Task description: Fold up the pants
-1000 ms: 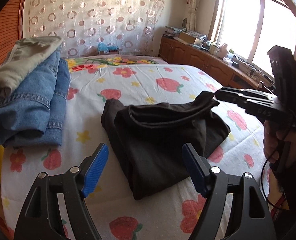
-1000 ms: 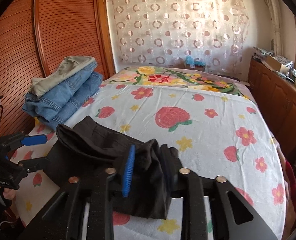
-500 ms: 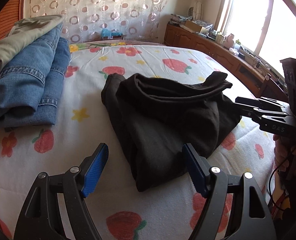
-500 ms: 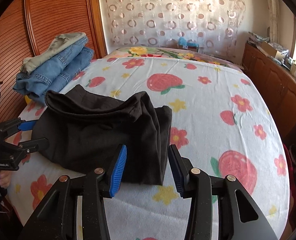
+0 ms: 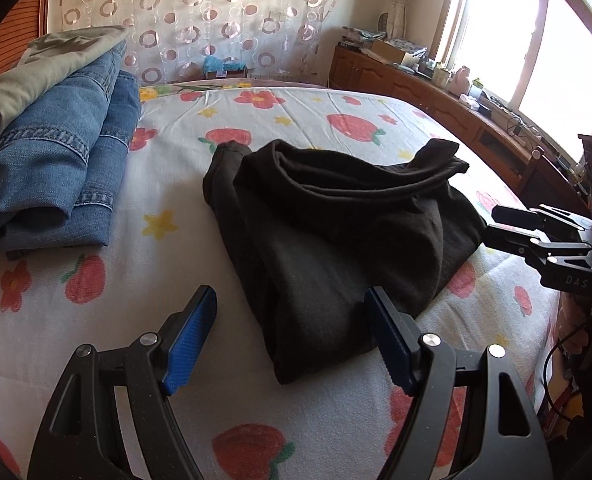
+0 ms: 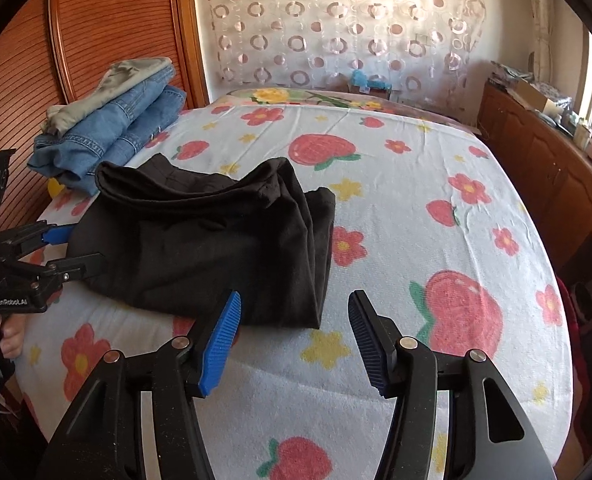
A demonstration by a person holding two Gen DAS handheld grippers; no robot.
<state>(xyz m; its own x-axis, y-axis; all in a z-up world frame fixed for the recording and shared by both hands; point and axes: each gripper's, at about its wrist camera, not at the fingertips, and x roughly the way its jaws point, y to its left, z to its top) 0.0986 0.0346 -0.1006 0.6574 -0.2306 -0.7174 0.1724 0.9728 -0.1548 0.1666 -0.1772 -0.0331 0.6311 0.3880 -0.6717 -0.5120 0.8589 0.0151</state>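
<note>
Both grippers stand wide apart and hold nothing: the left gripper (image 5: 290, 336) hovers over the near edge of the bed (image 5: 200, 128), the right gripper (image 6: 294, 338) just off the pants' (image 6: 200, 240) near corner. The black pants lie in a loose, lumpy fold by the bed's near edge, well apart from the jeans (image 5: 52, 160) stacked at the far left corner. Folding looks nearly finished; next comes flattening the raised upper layer or moving the bundle to the stack.
</note>
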